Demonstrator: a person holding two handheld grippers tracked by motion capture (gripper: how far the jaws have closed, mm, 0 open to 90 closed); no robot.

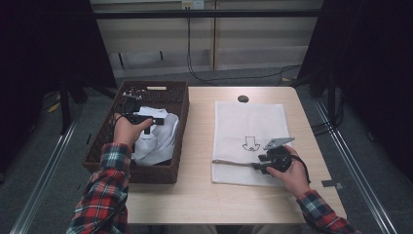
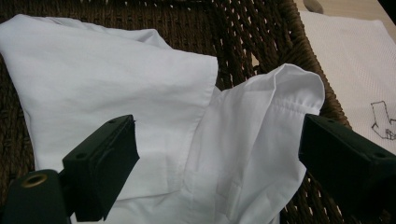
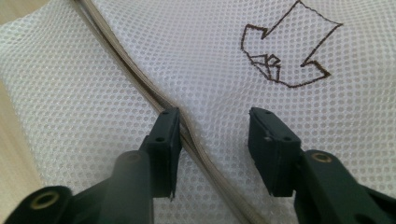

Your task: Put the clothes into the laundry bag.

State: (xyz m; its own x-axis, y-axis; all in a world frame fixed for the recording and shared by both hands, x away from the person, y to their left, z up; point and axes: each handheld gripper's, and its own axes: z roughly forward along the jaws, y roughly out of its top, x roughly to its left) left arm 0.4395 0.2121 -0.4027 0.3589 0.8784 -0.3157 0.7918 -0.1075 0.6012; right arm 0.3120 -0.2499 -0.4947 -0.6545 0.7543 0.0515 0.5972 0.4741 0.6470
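Item 1, right gripper (image 3: 212,135): I have it low over the white mesh laundry bag (image 1: 251,124), jaws about half apart. No pad presses on the mesh that I can see. The left jaw tip sits against the bag's beige zipper band (image 3: 140,79), and the mesh between the jaws lies loose. In the high view this gripper (image 1: 257,166) rests at the bag's near edge, where the band (image 1: 234,163) runs across it.

Item 2, left gripper (image 2: 215,168): jaws spread wide, holding nothing. Both tips hover just above the white shirt (image 2: 140,102), and a raised fold of that shirt stands between them. In the high view I see this gripper (image 1: 158,120) over the basket, pointing to the right.

Item 3, white shirt (image 1: 156,136): crumpled inside the wicker basket (image 1: 168,90), part of it draped over the basket's right wall.

Item 4, wicker basket: dark brown, at the table's left edge, well apart from the bag.

Item 5, mesh laundry bag: flat on the right half of the wooden table (image 1: 199,146), with a brown arrow outline (image 1: 251,143) drawn near its middle.

Item 6, small dark disc (image 1: 243,99): on the table just beyond the bag's far edge.
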